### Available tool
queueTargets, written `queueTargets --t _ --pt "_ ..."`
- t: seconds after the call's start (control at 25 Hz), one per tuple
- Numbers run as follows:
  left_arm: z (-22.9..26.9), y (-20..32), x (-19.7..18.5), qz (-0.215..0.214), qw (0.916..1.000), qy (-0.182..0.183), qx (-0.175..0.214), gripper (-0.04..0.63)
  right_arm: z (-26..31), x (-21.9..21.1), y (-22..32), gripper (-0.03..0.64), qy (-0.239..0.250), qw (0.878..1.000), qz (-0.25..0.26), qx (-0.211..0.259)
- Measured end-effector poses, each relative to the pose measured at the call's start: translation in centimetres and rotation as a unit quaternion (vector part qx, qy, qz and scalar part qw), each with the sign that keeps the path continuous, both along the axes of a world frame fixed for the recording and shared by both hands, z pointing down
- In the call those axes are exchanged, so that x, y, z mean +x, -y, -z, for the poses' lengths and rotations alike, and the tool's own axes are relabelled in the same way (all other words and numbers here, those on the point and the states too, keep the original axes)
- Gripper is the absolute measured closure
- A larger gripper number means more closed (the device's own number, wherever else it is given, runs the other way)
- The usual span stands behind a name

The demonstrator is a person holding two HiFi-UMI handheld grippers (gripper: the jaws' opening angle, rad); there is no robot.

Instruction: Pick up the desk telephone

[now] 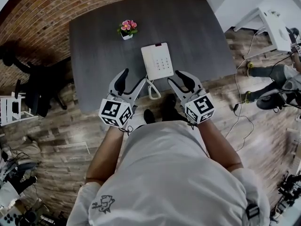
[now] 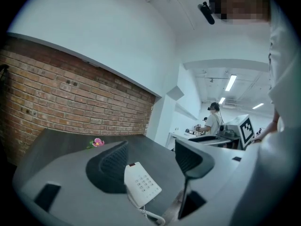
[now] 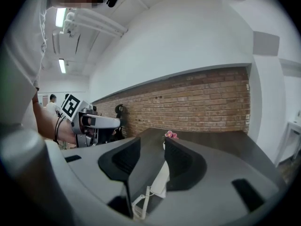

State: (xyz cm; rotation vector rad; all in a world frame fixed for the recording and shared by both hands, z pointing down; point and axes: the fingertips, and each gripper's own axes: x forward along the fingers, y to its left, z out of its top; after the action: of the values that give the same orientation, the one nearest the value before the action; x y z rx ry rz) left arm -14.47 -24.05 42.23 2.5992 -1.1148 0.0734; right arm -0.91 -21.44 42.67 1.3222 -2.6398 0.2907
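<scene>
The white desk telephone (image 1: 157, 60) lies flat near the front edge of the dark grey table (image 1: 99, 46), and its coiled cord (image 1: 154, 91) hangs over that edge. My left gripper (image 1: 133, 79) stands open just short of the phone's front left corner, with nothing between its fingers. My right gripper (image 1: 178, 79) is open at the front right corner, also empty. The left gripper view shows the phone (image 2: 141, 185) low between the open jaws of that gripper (image 2: 150, 161), still some way ahead. In the right gripper view, the phone (image 3: 162, 179) and cord show through the gap of that gripper (image 3: 153, 164).
A small pot of pink flowers (image 1: 127, 28) stands on the table behind the phone. A black office chair (image 1: 33, 86) is left of the table by the brick wall (image 1: 56, 8). A white desk (image 1: 277, 27), a seated person's legs (image 1: 275, 79) and floor cables are at the right.
</scene>
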Motion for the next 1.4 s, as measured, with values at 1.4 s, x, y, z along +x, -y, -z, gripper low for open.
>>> queueTargets --t 1.4 --pt "-22.0 10.3 4.9 0.02 0.9617 -0.023 -0.272 0.207 -23.5 7.7 14.0 0.449 0.031 0.955 0.06 -0.289"
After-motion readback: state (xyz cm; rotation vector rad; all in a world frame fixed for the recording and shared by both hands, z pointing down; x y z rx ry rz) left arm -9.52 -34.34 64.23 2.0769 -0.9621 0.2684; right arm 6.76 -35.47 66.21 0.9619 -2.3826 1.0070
